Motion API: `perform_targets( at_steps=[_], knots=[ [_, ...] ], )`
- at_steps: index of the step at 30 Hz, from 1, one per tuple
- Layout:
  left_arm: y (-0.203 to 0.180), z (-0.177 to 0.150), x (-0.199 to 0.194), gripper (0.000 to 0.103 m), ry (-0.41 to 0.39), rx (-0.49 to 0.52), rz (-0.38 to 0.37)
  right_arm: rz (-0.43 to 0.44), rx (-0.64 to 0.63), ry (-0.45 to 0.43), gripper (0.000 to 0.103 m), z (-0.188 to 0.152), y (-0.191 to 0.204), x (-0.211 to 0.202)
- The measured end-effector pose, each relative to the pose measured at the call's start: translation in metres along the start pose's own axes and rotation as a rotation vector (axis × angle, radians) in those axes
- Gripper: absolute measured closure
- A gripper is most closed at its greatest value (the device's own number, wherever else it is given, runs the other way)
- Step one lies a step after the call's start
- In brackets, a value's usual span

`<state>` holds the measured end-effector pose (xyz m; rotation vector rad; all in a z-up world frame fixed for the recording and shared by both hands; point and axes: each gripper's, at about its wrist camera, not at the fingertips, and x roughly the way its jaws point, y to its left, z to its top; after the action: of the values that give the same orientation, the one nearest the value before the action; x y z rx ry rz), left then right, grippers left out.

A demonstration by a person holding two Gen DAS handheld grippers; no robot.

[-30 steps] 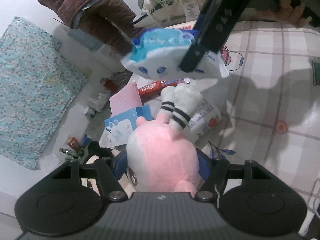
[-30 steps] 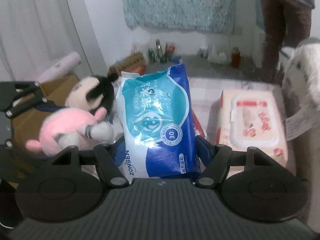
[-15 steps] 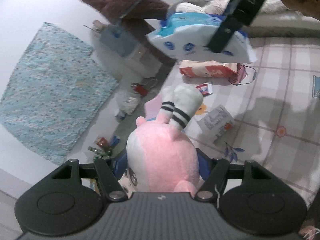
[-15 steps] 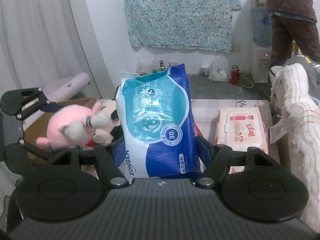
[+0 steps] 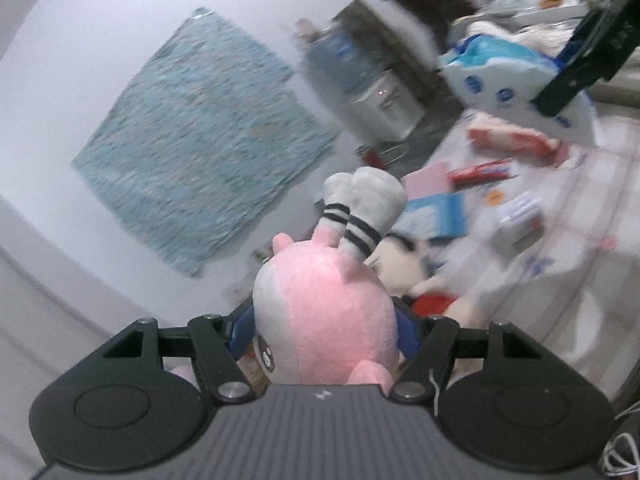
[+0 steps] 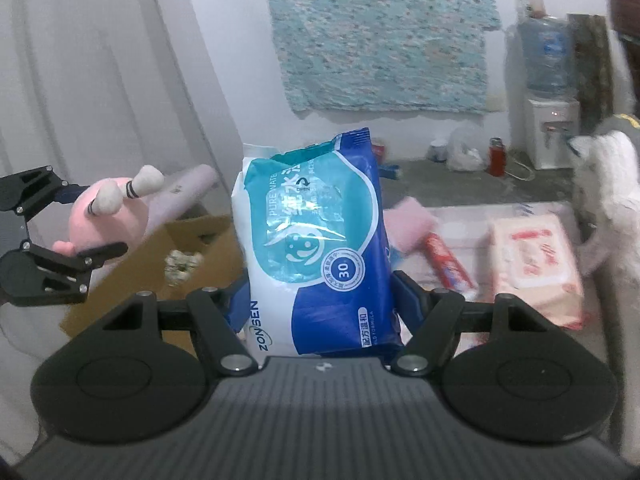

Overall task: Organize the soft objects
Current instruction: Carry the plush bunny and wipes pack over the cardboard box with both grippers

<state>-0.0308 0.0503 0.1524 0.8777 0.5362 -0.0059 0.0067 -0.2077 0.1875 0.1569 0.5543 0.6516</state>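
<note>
My left gripper (image 5: 326,320) is shut on a pink plush toy (image 5: 328,312) with grey striped ears and holds it in the air. It also shows at the left of the right wrist view (image 6: 106,216), above an open cardboard box (image 6: 176,256). My right gripper (image 6: 320,304) is shut on a blue and white wet wipes pack (image 6: 320,248), also seen in the left wrist view (image 5: 508,80) at the upper right. A pink wipes pack (image 6: 536,268) lies on the checked bedsheet (image 5: 580,208).
A black-haired plush (image 5: 400,256) lies below the pink toy. A red tube (image 6: 448,260), a pink box (image 6: 408,228) and small packets lie on the sheet. A white plush (image 6: 612,200) stands at the right. A water dispenser (image 6: 550,120) stands by the wall.
Both grippers have risen and swung left with their loads. The pink plush now hangs above the cardboard box. The wipes pack has moved further from the left gripper.
</note>
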Motion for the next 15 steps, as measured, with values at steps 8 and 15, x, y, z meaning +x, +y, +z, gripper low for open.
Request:
perform_targets(
  at_steps=[8, 15],
  knots=[
    [0.067, -0.054, -0.012, 0.034, 0.106, -0.055, 0.151, 0.124, -0.075, 0.037, 0.033, 0.024, 0.070, 0.044],
    [0.096, -0.114, 0.043, 0.033, 0.278, -0.067, 0.102, 0.205, -0.100, 0.128, 0.033, 0.025, 0.140, 0.116]
  ],
)
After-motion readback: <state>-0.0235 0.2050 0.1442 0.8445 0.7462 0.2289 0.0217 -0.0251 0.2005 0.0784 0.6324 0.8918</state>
